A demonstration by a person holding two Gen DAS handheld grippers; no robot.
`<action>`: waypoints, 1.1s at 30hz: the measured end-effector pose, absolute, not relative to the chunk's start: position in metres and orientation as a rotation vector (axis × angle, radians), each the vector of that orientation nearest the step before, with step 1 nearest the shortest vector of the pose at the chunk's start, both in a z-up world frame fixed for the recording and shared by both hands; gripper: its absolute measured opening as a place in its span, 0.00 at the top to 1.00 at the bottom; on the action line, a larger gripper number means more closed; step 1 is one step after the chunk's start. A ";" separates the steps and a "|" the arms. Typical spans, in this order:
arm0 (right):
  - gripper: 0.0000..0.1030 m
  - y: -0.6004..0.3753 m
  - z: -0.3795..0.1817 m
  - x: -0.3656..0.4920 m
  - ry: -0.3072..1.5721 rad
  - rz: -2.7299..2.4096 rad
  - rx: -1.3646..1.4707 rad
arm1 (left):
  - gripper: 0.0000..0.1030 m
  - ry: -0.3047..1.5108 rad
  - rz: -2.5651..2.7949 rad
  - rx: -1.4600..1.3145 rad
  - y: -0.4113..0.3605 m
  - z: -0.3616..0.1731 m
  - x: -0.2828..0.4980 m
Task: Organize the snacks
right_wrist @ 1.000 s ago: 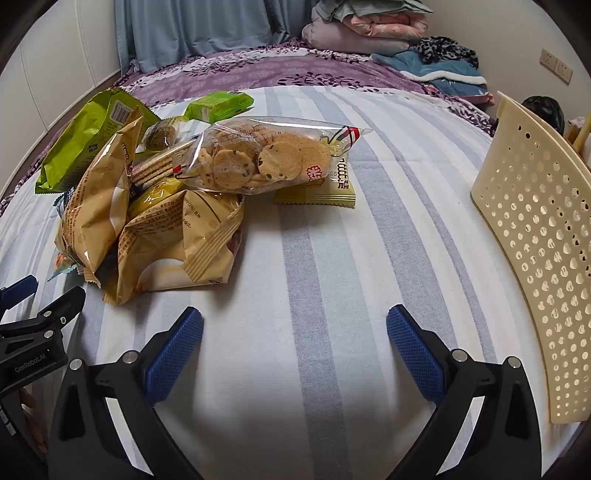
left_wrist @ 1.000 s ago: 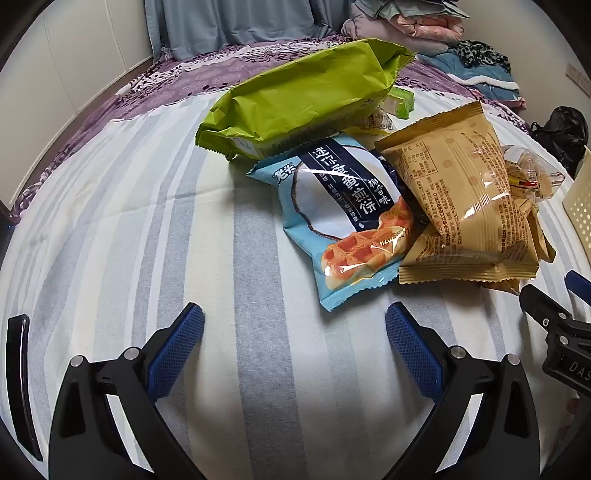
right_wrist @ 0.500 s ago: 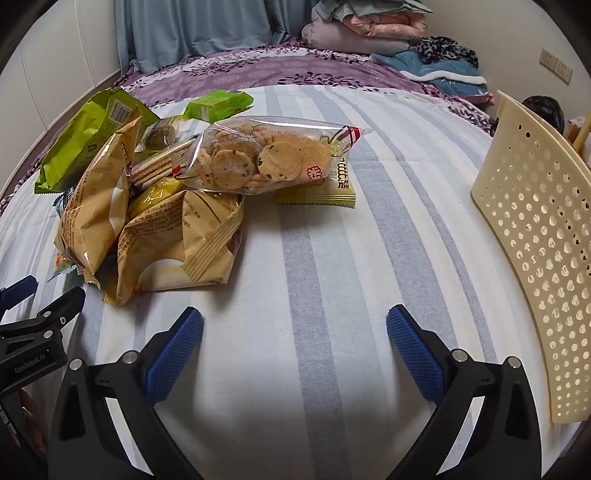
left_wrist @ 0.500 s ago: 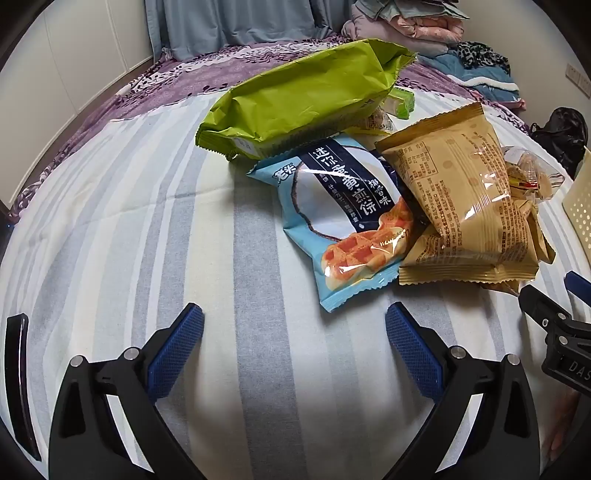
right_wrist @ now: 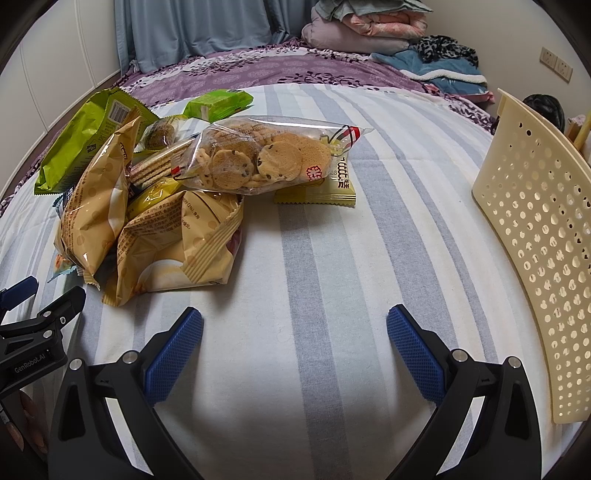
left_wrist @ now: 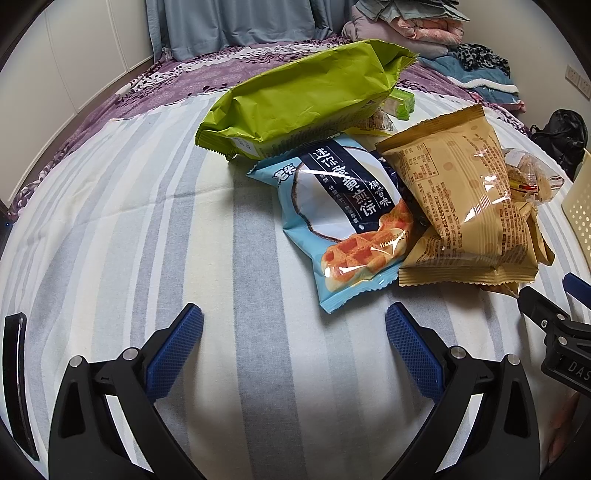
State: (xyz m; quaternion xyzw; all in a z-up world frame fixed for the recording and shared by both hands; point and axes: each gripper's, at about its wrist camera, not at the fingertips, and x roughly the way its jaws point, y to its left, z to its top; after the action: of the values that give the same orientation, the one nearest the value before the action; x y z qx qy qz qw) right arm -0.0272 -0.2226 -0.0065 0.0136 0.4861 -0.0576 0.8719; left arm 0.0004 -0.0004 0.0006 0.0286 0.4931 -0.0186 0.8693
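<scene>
A heap of snack bags lies on the striped bed. In the left wrist view I see a big green bag (left_wrist: 303, 96), a light blue waffle-cookie bag (left_wrist: 343, 218) and tan bags (left_wrist: 461, 192). In the right wrist view I see a clear bag of chocolate-chip cookies (right_wrist: 266, 155), tan bags (right_wrist: 177, 236), a yellow packet (right_wrist: 325, 184) and a small green pack (right_wrist: 218, 105). My left gripper (left_wrist: 293, 325) is open and empty, just short of the blue bag. My right gripper (right_wrist: 295, 325) is open and empty over bare sheet, right of the heap.
A cream perforated basket (right_wrist: 543, 236) stands at the right of the bed. Folded blankets and clothes (right_wrist: 369, 33) lie at the far end on a purple cover. The other gripper shows at the right edge (left_wrist: 554, 332) and left edge (right_wrist: 33, 332).
</scene>
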 end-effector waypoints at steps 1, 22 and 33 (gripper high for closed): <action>0.05 -0.222 -0.007 -0.027 1.016 -0.120 0.029 | 0.02 1.031 -0.039 0.060 0.000 0.001 0.000; 0.05 -0.226 -0.007 -0.027 1.016 -0.116 0.039 | 0.02 1.028 -0.039 0.061 -0.004 0.003 -0.001; 0.05 -0.224 -0.008 -0.028 1.013 -0.120 0.027 | 0.02 1.027 -0.039 0.061 -0.002 0.001 0.001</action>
State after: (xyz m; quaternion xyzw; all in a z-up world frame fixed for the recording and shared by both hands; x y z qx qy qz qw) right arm -0.0279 -0.2239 -0.0077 0.0131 0.4849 -0.0576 0.8726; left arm 0.0008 -0.0017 0.0009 0.0292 0.4912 -0.0187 0.8703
